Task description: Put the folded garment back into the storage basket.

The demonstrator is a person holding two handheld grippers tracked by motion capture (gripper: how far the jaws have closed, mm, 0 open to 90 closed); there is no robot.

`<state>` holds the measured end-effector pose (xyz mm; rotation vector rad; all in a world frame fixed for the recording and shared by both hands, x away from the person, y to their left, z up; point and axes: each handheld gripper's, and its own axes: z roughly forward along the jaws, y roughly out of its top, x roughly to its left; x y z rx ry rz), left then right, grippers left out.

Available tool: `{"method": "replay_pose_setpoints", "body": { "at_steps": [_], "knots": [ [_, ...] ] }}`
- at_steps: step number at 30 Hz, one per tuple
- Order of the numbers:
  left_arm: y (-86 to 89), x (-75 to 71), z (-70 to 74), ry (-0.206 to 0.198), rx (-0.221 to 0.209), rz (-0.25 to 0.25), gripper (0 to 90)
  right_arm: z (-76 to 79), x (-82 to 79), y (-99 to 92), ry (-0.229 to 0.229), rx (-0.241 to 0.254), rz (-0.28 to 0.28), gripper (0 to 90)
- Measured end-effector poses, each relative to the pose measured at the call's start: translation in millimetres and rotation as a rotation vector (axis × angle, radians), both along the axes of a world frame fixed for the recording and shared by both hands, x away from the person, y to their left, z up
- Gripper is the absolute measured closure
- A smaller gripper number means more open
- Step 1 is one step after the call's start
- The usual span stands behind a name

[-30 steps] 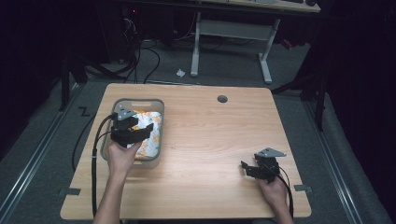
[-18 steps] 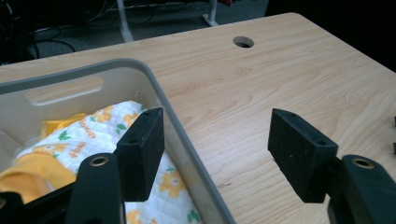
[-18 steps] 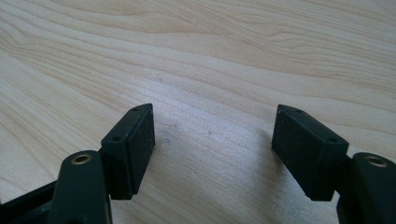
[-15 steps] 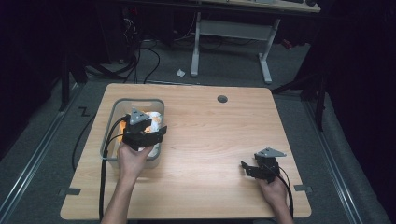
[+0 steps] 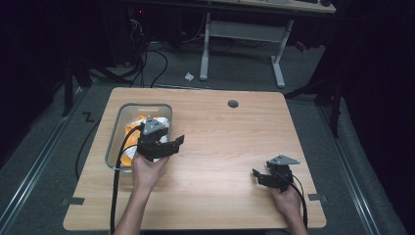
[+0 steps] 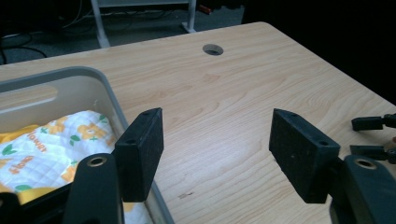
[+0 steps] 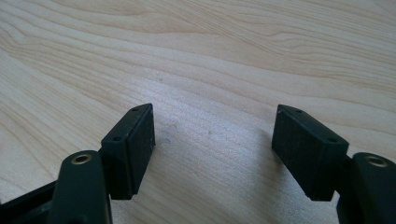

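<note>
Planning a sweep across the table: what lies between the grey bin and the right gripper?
In the high view, just bare wood tabletop lies between the grey bin and the right gripper; the left gripper hangs at the bin's edge.

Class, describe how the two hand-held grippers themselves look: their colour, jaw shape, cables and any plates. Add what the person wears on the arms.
Both are black. The left hand-held gripper and the right hand-held gripper each carry a grey three-cornered plate on top and trail a black cable. Their jaws end in flat rectangular black pads with small holes, on arms with brass-coloured rivets. The forearms are bare; no sleeves show.
</note>
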<state>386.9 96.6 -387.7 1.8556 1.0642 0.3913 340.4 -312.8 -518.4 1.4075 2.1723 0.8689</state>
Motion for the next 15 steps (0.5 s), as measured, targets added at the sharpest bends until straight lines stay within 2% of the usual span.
{"method": "replay_pose_setpoints", "body": {
  "at_steps": [15],
  "knots": [
    [-14.8,-8.0,3.9,-0.008,-0.023,-0.038,35.4,0.1,-0.1,0.1,0.001,0.001,0.0,30.4]
  ]
}}
